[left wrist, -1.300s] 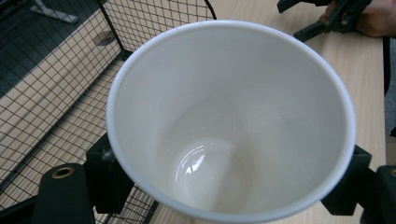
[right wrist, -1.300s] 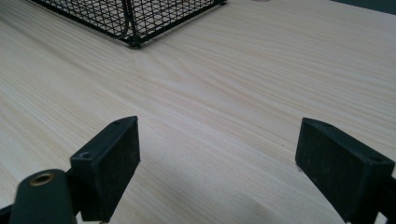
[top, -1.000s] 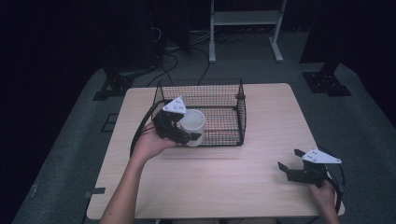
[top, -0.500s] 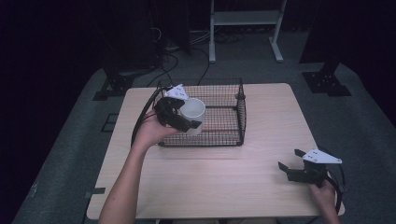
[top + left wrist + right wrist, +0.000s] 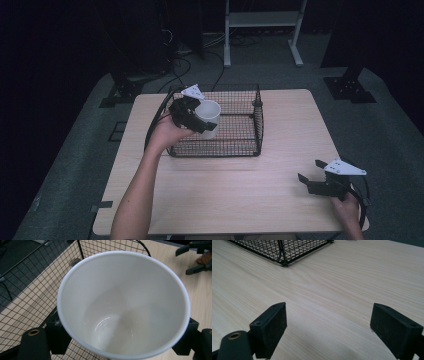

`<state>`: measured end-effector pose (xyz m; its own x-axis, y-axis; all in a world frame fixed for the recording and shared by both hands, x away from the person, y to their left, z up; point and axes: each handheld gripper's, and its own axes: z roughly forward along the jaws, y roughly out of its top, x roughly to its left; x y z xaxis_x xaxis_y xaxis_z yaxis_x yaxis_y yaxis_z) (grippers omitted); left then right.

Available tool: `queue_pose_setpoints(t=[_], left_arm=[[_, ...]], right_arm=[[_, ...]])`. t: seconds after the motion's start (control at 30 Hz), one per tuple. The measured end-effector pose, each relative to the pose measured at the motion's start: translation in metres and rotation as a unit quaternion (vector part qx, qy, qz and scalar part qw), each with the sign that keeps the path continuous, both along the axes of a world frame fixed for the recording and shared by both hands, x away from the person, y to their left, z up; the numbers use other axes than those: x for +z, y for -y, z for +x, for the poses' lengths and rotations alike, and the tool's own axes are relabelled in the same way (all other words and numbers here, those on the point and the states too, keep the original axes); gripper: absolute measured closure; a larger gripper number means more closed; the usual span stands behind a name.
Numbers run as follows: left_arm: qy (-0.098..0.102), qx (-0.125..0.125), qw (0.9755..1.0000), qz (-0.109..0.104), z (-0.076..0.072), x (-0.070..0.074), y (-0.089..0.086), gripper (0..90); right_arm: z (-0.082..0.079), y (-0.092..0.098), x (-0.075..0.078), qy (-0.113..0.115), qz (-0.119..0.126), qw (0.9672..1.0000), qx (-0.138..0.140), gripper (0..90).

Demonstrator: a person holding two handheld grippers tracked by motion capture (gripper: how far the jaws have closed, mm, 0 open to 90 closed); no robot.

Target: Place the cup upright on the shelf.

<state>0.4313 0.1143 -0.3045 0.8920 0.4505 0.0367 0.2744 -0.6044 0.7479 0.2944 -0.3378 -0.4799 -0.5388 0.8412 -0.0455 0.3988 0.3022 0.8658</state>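
Altogether, one white cup is held clamped in the fingers of the left gripper over one black wire basket, while one right gripper is rested on the surface, fingers spread wide and empty.

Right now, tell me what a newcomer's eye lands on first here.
The white cup, clamped in the left gripper over the black wire basket at the table's far left. Then the right gripper, jaws wide open and empty, resting low at the wooden table's near right corner.
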Motion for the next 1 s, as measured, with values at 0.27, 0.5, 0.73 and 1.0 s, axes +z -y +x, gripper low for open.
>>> queue_pose_setpoints(t=[0.27, 0.5, 0.73, 1.0], left_arm=[[-0.008, 0.01, 0.9999, 0.005, 0.015, -0.006, 0.001, 20.6], [-0.013, 0.017, 0.9997, 0.013, 0.027, -0.012, 0.001, 20.6], [-0.025, 0.021, 0.9993, 0.02, 0.037, -0.021, 0.004, 20.6], [-0.034, 0.021, 0.9989, 0.023, 0.047, -0.032, 0.01, 20.6]], right_arm=[[0.0, 0.0, 0.0, 0.0, 0.0, 1.0, 0.0, 13.1], [0.0, 0.0, 0.0, -0.001, 0.001, 1.0, 0.0, 13.1], [0.0, 0.0, 0.0, -0.001, 0.002, 1.0, 0.0, 13.1], [0.0, 0.001, 0.0, -0.001, 0.005, 1.0, 0.0, 13.1]])
